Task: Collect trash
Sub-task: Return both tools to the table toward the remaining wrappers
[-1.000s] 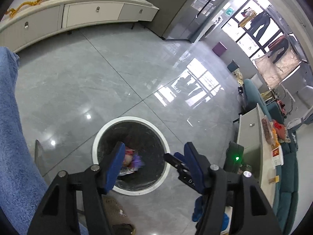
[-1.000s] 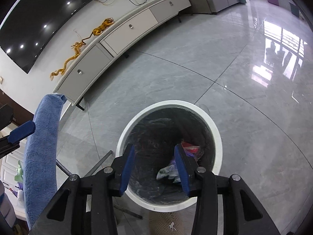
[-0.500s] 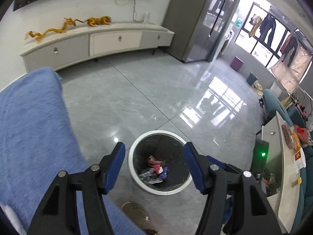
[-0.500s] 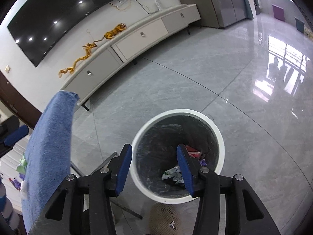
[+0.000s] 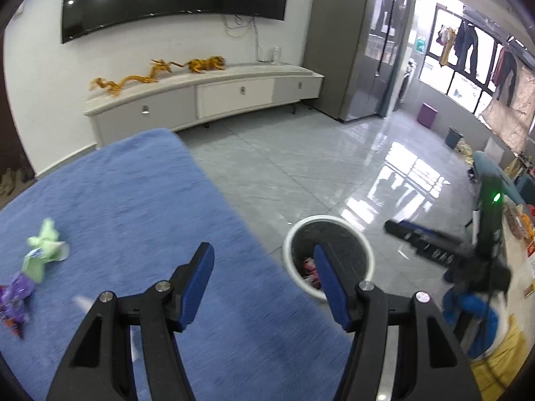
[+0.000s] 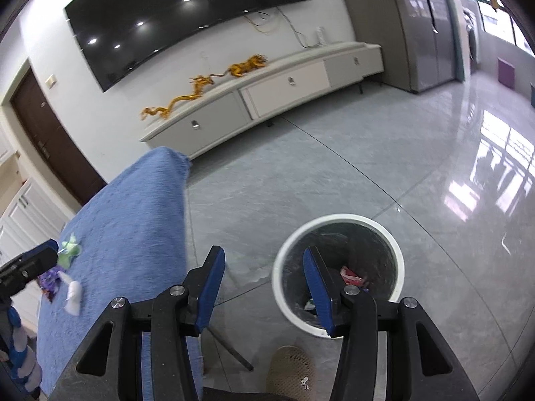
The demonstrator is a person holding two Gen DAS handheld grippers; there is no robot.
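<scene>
1 bin (image 6: 337, 220), 3 wrappers (image 5: 45, 249) — 2 empty tongs (image 5: 264, 282)

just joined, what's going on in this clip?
A person with a claw in each hand is collecting trash. Both the left claw and right claw are empty. Wrappers already lie in the white bin on the floor. A green wrapper and purple wrapper remain on the blue cloth.
</scene>
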